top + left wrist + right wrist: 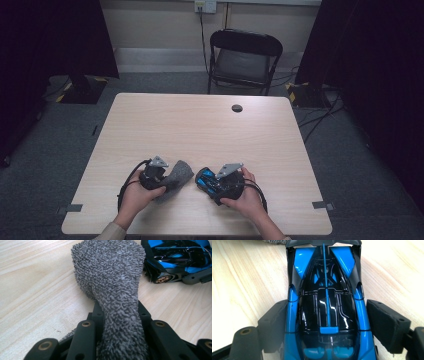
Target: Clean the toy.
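A grey fuzzy cloth [179, 173] lies on the wooden table [200, 125] near its front edge. My left gripper [159, 178] is shut on one end of it. In the left gripper view the cloth [112, 277] rises out of the pinched jaws of my left gripper [120, 308] and spreads wide ahead. Just right of the cloth sits a blue and black toy car [206, 180], also seen as the car [175, 257] at the top right of the left gripper view. My right gripper [327, 315] straddles the car [328, 297]; its pads stand wide, close beside the car's sides, and the car rests on the table.
A round cable hole [237, 108] sits near the table's far edge. A black folding chair [245, 55] stands behind the table. Cables trail over the floor at the right, and dark curtains hang on both sides.
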Action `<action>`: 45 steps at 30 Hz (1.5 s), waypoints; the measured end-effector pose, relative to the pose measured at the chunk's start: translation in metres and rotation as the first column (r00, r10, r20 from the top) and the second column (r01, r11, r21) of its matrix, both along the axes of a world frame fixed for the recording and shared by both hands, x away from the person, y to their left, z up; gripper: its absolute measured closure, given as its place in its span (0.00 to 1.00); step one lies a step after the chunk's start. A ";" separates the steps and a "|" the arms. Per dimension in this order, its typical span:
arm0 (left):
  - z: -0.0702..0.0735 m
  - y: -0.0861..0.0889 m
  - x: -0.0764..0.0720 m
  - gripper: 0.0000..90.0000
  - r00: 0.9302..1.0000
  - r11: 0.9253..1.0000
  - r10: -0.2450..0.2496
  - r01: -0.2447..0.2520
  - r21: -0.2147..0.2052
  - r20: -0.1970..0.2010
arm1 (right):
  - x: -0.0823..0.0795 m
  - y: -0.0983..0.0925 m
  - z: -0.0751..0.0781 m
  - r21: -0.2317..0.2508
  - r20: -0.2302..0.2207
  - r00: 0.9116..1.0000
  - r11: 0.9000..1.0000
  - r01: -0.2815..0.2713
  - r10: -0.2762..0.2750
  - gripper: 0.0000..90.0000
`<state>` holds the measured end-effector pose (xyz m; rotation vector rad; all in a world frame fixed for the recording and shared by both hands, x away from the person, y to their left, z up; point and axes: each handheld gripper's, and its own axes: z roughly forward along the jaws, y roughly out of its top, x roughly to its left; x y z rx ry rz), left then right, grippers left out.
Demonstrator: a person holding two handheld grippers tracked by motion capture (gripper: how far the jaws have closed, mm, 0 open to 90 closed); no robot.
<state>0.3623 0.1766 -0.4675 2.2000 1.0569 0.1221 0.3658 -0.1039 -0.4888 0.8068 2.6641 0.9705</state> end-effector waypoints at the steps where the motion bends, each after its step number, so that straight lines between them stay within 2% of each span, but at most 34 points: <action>1: 0.000 0.000 0.000 0.77 1.000 1.000 -0.005 0.005 0.001 -0.001 | 0.000 0.000 0.000 -0.001 -0.001 1.000 1.000 0.007 -0.007 0.23; 3: 0.000 0.000 -0.001 0.77 1.000 1.000 -0.008 0.008 0.002 0.001 | -0.001 0.000 0.002 -0.026 -0.016 1.000 0.999 0.023 -0.023 0.23; 7: 0.001 -0.001 -0.003 0.77 1.000 1.000 -0.013 0.013 0.002 0.005 | -0.003 0.000 0.002 -0.022 -0.014 0.999 0.999 0.031 -0.031 0.23; 9: 0.001 -0.002 -0.003 0.77 1.000 1.000 -0.015 0.015 0.006 0.008 | -0.003 0.000 0.002 -0.018 -0.013 1.000 1.000 0.019 -0.019 0.28; 16: 0.001 -0.004 -0.004 0.77 1.000 1.000 -0.019 0.019 0.005 0.017 | -0.004 0.003 0.004 -0.037 -0.024 0.999 0.999 0.040 -0.040 0.29; 22: 0.002 -0.003 -0.004 0.77 1.000 1.000 -0.011 0.011 -0.009 0.018 | -0.006 0.007 0.006 -0.056 -0.034 0.997 0.996 0.070 -0.072 0.29; 26: 0.003 -0.001 -0.003 0.77 1.000 1.000 -0.012 0.012 -0.021 0.016 | -0.005 0.007 0.006 -0.049 -0.035 0.996 0.996 0.076 -0.078 0.29; 31: 0.005 -0.001 -0.002 0.77 0.999 0.999 -0.007 0.009 -0.037 0.031 | -0.002 0.002 0.010 -0.014 -0.060 0.995 0.997 0.080 -0.081 0.29; 35: 0.006 0.000 -0.002 0.77 0.999 0.999 -0.002 0.004 -0.042 0.038 | 0.002 -0.006 0.015 0.040 -0.076 0.993 0.995 0.089 -0.086 0.29; 37: 0.005 -0.001 -0.002 0.77 0.999 0.999 0.002 0.000 -0.043 0.035 | 0.002 -0.009 0.017 0.057 -0.068 0.993 0.994 0.098 -0.094 0.29; 42: 0.009 -0.001 -0.002 0.77 0.999 0.999 0.005 -0.002 -0.054 0.048 | 0.005 -0.015 0.028 0.112 -0.078 0.992 0.988 0.107 -0.098 0.29; 45: 0.012 -0.001 -0.001 0.77 0.998 0.998 0.013 -0.009 -0.069 0.064 | 0.006 -0.018 0.034 0.130 -0.067 0.992 0.985 0.112 -0.104 0.29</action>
